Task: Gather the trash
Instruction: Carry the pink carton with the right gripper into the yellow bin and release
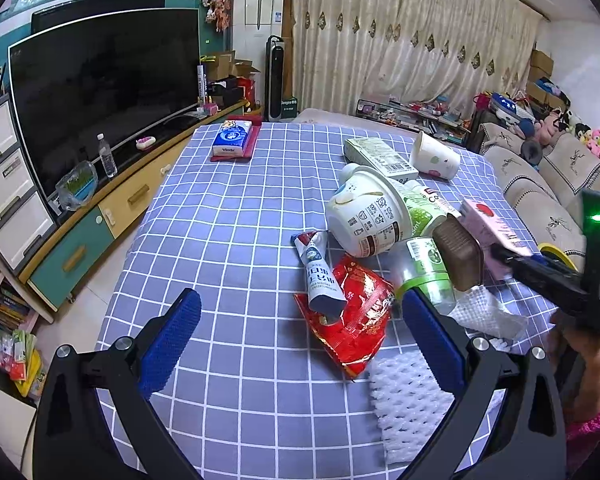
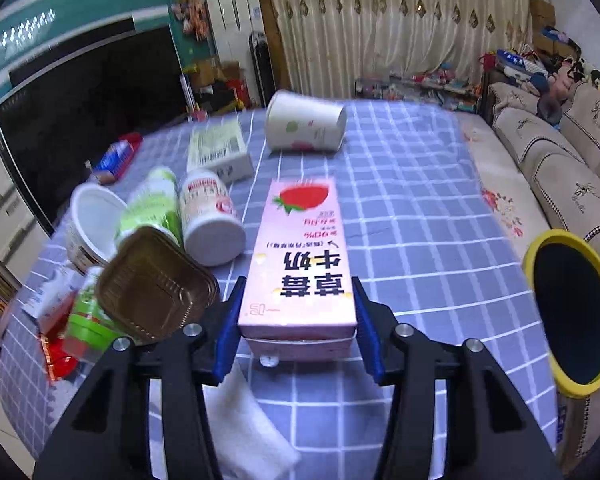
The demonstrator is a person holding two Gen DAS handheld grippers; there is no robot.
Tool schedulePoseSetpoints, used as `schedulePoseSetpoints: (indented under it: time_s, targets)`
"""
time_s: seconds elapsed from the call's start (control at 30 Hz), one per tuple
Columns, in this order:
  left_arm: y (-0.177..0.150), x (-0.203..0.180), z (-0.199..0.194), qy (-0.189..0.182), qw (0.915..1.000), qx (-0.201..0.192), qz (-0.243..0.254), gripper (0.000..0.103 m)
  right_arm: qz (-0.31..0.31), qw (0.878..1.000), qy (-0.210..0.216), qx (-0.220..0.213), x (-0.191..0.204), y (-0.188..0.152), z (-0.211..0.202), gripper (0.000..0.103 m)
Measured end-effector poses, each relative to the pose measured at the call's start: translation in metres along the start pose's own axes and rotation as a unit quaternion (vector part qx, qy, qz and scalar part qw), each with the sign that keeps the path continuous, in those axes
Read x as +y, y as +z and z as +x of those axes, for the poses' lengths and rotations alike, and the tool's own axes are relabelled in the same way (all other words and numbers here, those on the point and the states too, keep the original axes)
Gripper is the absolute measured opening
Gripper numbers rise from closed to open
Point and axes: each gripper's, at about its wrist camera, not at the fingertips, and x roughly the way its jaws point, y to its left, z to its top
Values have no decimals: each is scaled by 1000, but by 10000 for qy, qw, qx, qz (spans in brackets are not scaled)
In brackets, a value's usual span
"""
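A heap of trash lies on the blue checked tablecloth (image 1: 236, 216). My right gripper (image 2: 298, 312) is shut on a pink strawberry milk carton (image 2: 300, 256), with a blue pad against each long side; the left wrist view shows the carton (image 1: 496, 224) held over the heap's right side. My left gripper (image 1: 300, 304) hangs open above a red snack wrapper (image 1: 352, 320) and a blue-and-white pouch (image 1: 320, 276), gripping nothing. Close by are a white tub (image 1: 364, 216), a brown plastic tray (image 1: 460, 256) and a green-labelled bottle (image 1: 424, 268).
A yellow-rimmed bin (image 2: 572, 312) stands off the table's right edge, before the sofa (image 2: 560, 168). A tipped paper cup (image 2: 304, 128), a pale box (image 2: 220, 152) and a tissue pack (image 1: 234, 138) lie farther back. White foam netting (image 1: 412, 404) lies near the front. A TV (image 1: 100, 96) stands left.
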Motion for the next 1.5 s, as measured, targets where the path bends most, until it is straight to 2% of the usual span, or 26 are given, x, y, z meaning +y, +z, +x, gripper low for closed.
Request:
schedulePoseSetpoints:
  time_s: [0.13, 0.33, 0.53, 0.67, 0.83, 1.0, 1.17, 1.23, 1.43, 1.5]
  targets:
    - [0, -5, 4, -60, 10000, 47, 10, 99, 71, 9996, 144, -231, -12, 4, -25, 47]
    - [0, -17, 5, -111, 9999, 30, 128, 99, 183, 9983, 468, -279, -19, 8, -47, 47]
    - [0, -23, 5, -118, 9998, 37, 161, 99, 206, 9974, 646, -253, -23, 5, -62, 47]
    - [-1, -25, 5, -140, 9997, 40, 180, 99, 191, 9970, 635, -401, -31, 8, -79, 47]
    - [-2, -30, 3, -208, 9995, 30, 220, 99, 223, 9968, 317, -697, -51, 13, -106, 47]
    - [-3, -40, 5, -287, 9989, 57, 362, 99, 673, 9932, -586, -754, -118, 11, -122, 47]
    - [-2, -54, 6, -395, 9980, 64, 480, 99, 1175, 9832, -1331, -434, -185, -4, -114, 47]
    - [-2, -60, 7, -432, 9977, 65, 522, 99, 1297, 9786, -1594, -60, -213, -12, -95, 47]
    - [-1, -82, 8, -499, 9961, 90, 724, 99, 1460, 9650, -1827, 1188, -272, -33, -15, 47]
    - [-1, -88, 10, -501, 9956, 112, 784, 99, 1469, 9597, -1892, 1469, -284, -36, 2, 47]
